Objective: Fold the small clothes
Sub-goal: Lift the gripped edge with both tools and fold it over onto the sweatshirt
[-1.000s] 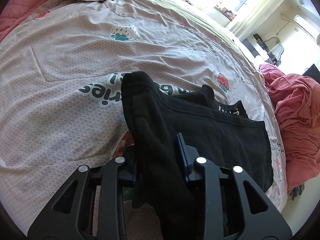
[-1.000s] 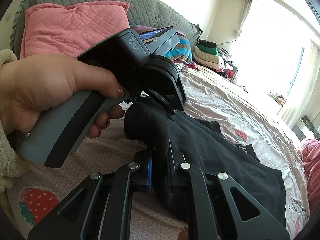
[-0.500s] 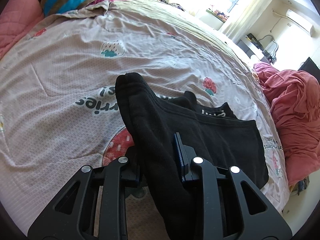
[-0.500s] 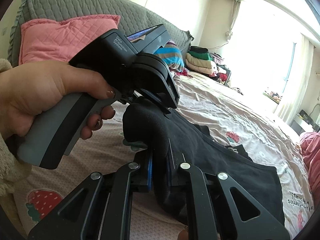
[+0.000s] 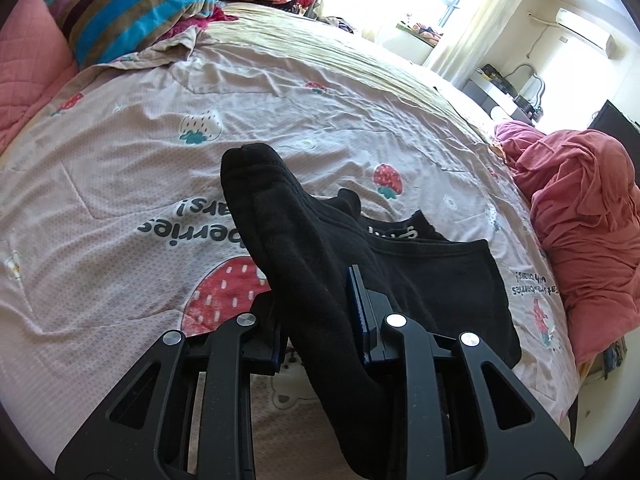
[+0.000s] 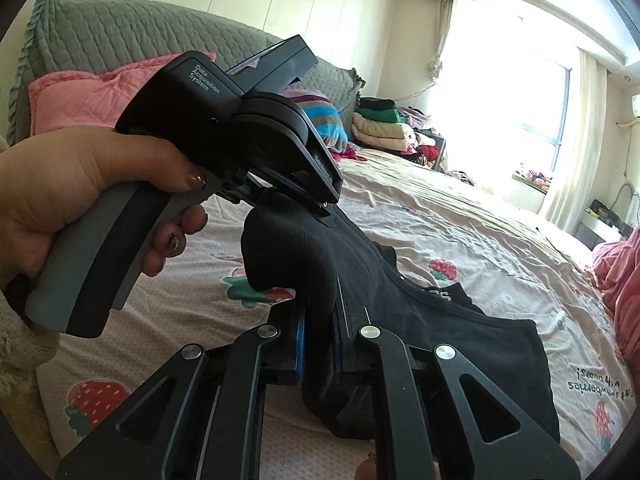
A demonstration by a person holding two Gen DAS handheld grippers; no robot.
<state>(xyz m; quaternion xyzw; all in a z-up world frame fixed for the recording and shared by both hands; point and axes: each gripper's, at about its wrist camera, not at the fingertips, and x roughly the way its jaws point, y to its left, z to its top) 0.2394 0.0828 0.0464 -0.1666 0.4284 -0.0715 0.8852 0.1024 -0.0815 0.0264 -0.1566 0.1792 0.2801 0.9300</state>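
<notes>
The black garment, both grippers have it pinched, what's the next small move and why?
Probably carry the pinched edge forward over the rest of the black garment, then lower it. Left gripper and right gripper both clamp a raised fold, while the far part lies flat on the bedsheet.

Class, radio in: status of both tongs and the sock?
Left tongs and right tongs both clamped on black sock. Sock lifted above bedspread. Black garment underneath.

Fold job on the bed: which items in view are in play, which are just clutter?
In play:
- black garment, part lifted, rest on the bed
- left gripper, shut on it
- right gripper, shut on it

Clutter:
- strawberry bedsheet
- pink pillow
- striped blanket
- red bundle
- folded stack
</notes>
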